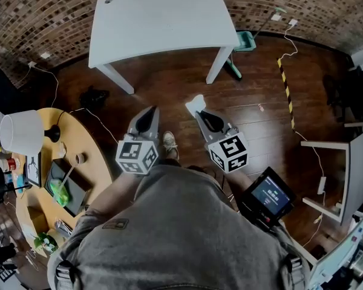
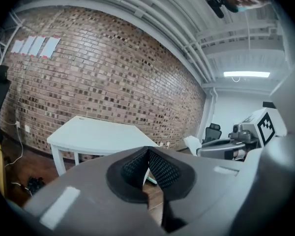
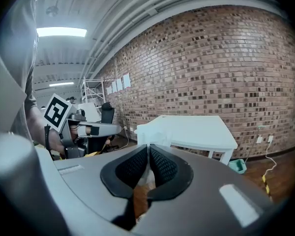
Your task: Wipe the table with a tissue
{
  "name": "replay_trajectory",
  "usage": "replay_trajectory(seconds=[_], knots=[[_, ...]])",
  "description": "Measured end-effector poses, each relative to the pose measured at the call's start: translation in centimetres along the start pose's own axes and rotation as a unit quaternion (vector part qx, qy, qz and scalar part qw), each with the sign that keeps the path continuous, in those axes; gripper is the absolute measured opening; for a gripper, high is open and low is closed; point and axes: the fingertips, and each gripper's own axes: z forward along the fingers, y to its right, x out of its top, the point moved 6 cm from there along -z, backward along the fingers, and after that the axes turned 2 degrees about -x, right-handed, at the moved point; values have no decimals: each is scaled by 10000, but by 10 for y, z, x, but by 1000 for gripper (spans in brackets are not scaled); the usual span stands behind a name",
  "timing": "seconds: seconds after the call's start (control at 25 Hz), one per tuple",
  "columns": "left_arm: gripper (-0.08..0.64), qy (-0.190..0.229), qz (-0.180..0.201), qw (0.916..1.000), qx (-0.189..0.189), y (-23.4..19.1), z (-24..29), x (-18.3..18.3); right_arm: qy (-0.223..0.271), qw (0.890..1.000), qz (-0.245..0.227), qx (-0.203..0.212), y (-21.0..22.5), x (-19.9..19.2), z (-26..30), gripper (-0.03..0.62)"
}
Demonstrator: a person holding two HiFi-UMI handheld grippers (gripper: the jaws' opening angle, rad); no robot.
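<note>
Tissue (image 1: pixel 196 104) is poking out from the tips of the right gripper (image 1: pixel 201 115), whose fingers (image 3: pixel 163 167) are pinching it over the wooden floor (image 1: pixel 169 83), well short of the white bench (image 1: pixel 163 17), while the fingers (image 2: pixel 163 171) of the left gripper (image 1: pixel 151 110) are pressing together on nothing.

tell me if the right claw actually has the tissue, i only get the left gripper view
Observer: Yes. In the right gripper view the right claw is shut on the tissue, which sticks out past its tips.
Operator: is it over the table yet
Observer: No. The head view shows the tissue above the wood floor, short of the white table.
Operator: anything close on my left
Observer: A round wooden table with a white lamp on it stands at the person's left.
</note>
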Motion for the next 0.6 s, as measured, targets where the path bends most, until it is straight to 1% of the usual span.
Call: replay_trajectory(seconds=[0.2,0.32,0.6], knots=[[2,-26,-43,10000,-83,-41,36,20,26,10000,4,-58,16,30,50,28],[2,-35,-76,9999,-86,-62,52,27,36,10000,-5,-66,22,41,74,28],[2,6,-202,9998,-69,-89,75,40,-43,9999,-56,-84,35,57,108,28]])
